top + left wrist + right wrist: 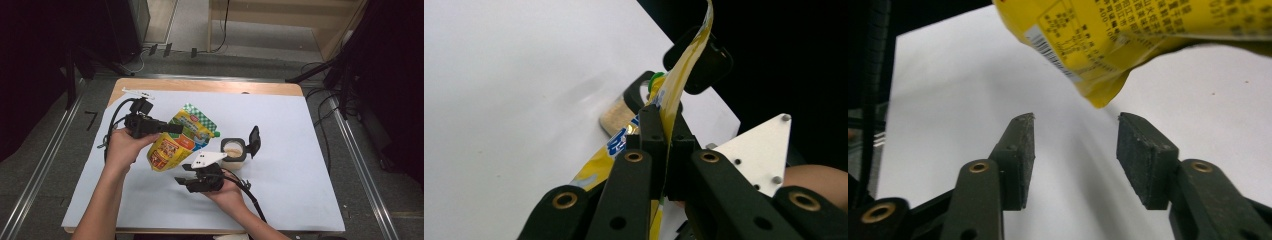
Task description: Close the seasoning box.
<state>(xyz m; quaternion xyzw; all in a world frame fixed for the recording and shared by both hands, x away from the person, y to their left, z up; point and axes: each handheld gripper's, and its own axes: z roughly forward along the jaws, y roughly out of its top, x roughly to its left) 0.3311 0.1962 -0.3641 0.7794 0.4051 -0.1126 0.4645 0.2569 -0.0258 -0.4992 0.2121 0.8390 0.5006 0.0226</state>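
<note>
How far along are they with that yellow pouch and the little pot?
Done: the pot stands with its lid flipped open, already part filled. In hand: the left gripper pinches the pouch, tilted spout-first beside the pot. The right gripper waits open below. Left: probably more pouring, then closing.

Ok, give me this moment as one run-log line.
left gripper: shut on pouch, lifted | right gripper: open, below pouch corner | container: lid open, on table

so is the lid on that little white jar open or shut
Open: the jar's black flip lid stands tilted back off its rim, and tan contents show inside.
</note>
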